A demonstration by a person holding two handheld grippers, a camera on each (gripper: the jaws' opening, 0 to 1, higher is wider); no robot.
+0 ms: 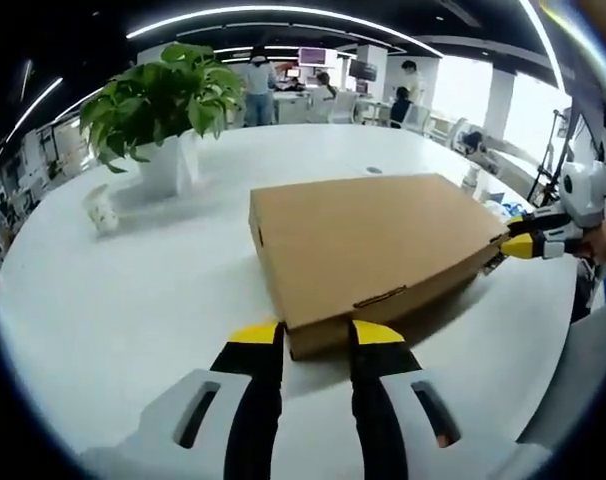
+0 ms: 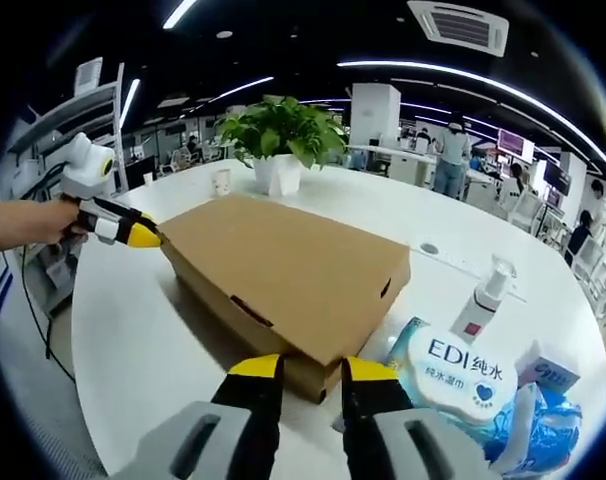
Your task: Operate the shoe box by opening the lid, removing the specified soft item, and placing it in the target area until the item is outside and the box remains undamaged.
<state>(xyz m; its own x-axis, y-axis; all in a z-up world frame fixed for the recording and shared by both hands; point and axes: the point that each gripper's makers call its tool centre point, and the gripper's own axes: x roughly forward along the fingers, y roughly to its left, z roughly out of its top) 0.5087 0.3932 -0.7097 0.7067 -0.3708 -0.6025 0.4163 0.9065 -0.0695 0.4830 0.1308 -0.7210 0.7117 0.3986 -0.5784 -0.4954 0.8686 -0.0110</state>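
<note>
A closed brown cardboard shoe box [image 1: 373, 245] lies flat on the white table [image 1: 133, 300], its lid down. In the left gripper view, my left gripper [image 1: 316, 338] has its jaws apart with the box's near corner right between the yellow tips. My right gripper [image 1: 523, 240] comes in from the right at the opposite corner. In the right gripper view, my right gripper [image 2: 311, 370] stands the same way, jaws apart around its corner of the shoe box [image 2: 283, 270]. There the left gripper [image 2: 133, 232], held by a hand, touches the far corner. The soft item is hidden inside.
A potted plant [image 1: 163, 105] and a small cup [image 1: 101, 208] stand beyond the box. A wet-wipes pack [image 2: 463, 375], a spray bottle [image 2: 486, 295] and blue packets [image 2: 543, 420] lie right of my right gripper. People and desks fill the background.
</note>
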